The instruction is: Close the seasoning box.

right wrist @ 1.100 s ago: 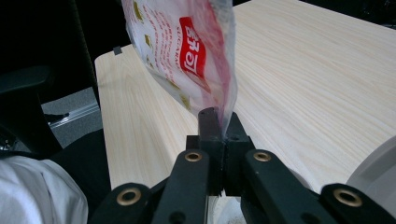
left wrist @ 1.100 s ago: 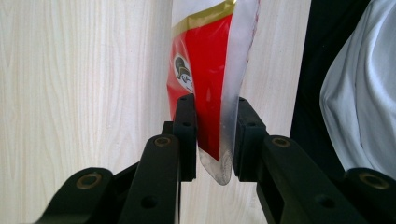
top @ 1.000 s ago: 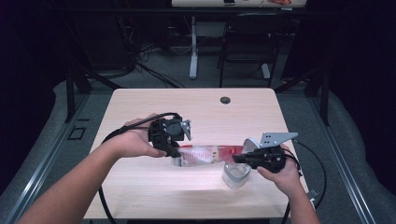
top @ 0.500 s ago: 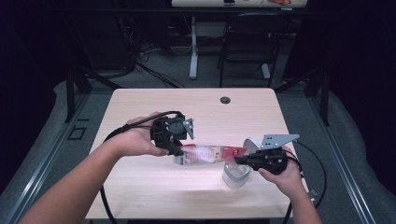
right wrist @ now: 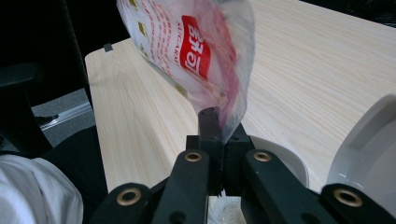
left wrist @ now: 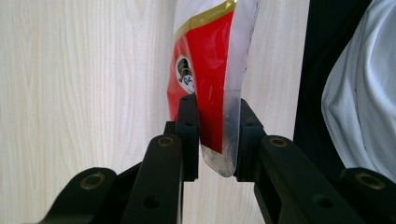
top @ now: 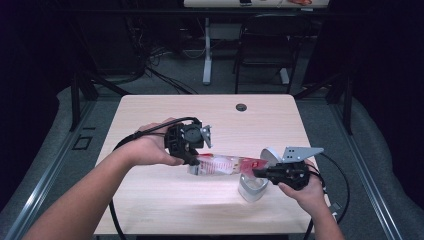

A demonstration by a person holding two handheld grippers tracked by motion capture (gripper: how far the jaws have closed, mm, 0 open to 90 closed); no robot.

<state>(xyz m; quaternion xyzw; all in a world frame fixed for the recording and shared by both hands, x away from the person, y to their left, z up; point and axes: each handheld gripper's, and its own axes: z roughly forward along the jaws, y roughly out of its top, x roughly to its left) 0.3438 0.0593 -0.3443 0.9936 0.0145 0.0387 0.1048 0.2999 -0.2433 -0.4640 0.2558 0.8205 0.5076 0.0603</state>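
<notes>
Above the tabletop (top: 150, 200), both hand-held grippers, left (left wrist: 217, 135) and right (right wrist: 219, 126), clamp the packet (top: 225, 164); it probably spills past the bowl (top: 251, 189) if it tears unevenly.

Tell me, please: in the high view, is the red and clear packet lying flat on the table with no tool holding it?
No: the packet is held above the table, with the left tool at one end and the right tool at the other.

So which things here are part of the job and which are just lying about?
In the job:
- packet, held at both ends
- left gripper, jaws around one end
- right gripper, shut on the other end
- white container, under the right-hand end

Lying about:
- table, with a dark round fitting near its far edge
- chair behind the table
</notes>
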